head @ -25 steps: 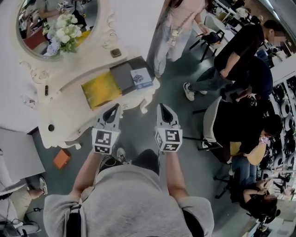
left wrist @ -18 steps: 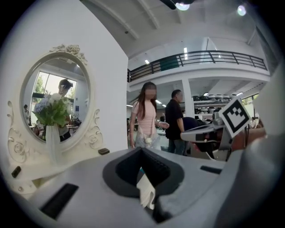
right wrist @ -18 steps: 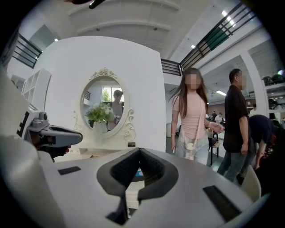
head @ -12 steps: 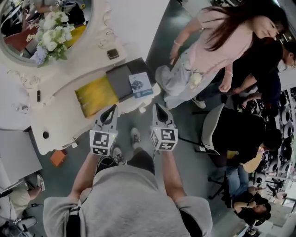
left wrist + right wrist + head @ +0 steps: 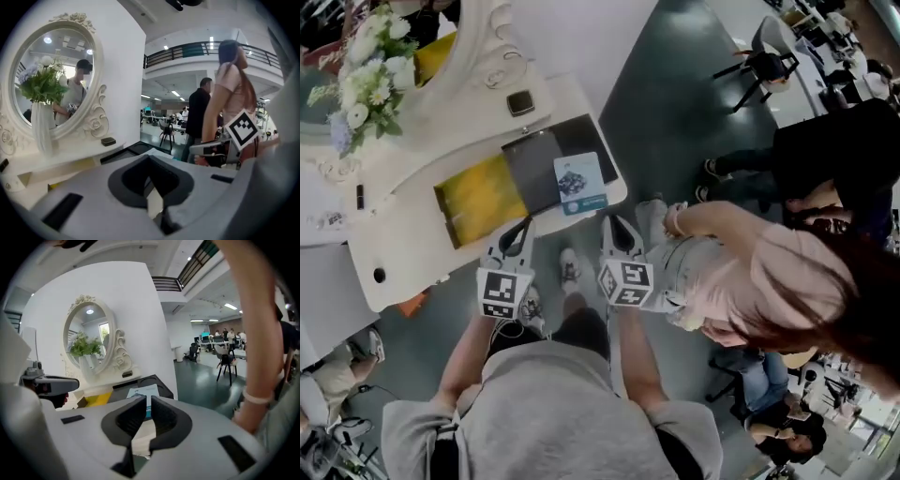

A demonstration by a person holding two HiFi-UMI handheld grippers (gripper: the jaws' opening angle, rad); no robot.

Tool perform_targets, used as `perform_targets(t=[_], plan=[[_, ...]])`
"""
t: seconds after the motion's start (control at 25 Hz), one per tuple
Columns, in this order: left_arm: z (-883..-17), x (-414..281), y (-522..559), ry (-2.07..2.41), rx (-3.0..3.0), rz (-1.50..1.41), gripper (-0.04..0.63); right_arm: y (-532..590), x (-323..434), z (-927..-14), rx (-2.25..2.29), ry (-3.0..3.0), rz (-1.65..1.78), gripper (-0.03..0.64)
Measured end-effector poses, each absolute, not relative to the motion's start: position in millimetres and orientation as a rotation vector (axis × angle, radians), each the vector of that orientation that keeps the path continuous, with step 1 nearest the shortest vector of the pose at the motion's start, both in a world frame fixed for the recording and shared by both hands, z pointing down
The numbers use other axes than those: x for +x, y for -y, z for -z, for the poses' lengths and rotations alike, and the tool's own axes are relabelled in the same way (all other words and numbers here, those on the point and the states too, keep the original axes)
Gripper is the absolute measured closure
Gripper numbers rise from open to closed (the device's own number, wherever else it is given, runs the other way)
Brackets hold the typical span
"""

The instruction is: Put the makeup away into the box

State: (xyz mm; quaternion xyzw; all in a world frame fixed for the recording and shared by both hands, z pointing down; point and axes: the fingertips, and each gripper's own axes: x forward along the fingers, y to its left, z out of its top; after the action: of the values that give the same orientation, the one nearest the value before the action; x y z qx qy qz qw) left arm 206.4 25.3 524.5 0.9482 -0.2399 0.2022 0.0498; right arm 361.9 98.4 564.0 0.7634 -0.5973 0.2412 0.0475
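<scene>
A white dressing table [image 5: 403, 253] stands ahead of me. On it lie a flat dark box [image 5: 546, 159] with a blue-and-white card [image 5: 579, 181] on top and a yellow tray [image 5: 480, 199] beside it. A small dark compact [image 5: 519, 102] sits near the mirror base, and a thin black stick [image 5: 360, 196] lies far left. My left gripper [image 5: 519, 232] hangs shut and empty just short of the table's front edge, below the yellow tray. My right gripper [image 5: 617, 229] is shut and empty, just below the card. In the right gripper view the card [image 5: 143, 392] lies straight ahead.
An oval mirror [image 5: 51, 84] and a vase of flowers [image 5: 361, 70] stand at the table's back. A person in a pink top [image 5: 769, 281] passes close on my right. Chairs and other people fill the room farther right.
I have stepped up to the table, and both grippers have sunk to its front edge. The person in pink has walked from beyond the table to right beside me.
</scene>
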Motion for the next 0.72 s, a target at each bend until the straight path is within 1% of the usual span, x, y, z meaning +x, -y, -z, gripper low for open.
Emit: perform_targets(t=[0.04, 0.08, 0.12, 0.2, 0.36, 0.72], plan=[[-529, 209, -23, 0.734, 2.878, -0.628, 0.595, -96, 365, -570, 2.334, 1.838, -0.779, 0.581], [-533, 210, -20, 0.737, 2.868, -0.643, 0.595, -93, 367, -576, 2.335, 1.86, -0.831, 0.509], [-538, 212, -19, 0.74, 2.858, -0.658, 0.594, -90, 368, -581, 2.333, 1.88, -0.888, 0.462], [-545, 214, -16, 0.743, 2.84, -0.685, 0.595, -86, 371, -594, 2.331, 1.903, -0.996, 0.435], [-557, 220, -11, 0.753, 2.818, -0.722, 0.595, -78, 380, -618, 2.312, 1.915, -1.128, 0.416], [-575, 227, -2, 0.786, 2.776, -0.764, 0.595, -62, 382, -644, 2.202, 1.982, -1.233, 0.418]])
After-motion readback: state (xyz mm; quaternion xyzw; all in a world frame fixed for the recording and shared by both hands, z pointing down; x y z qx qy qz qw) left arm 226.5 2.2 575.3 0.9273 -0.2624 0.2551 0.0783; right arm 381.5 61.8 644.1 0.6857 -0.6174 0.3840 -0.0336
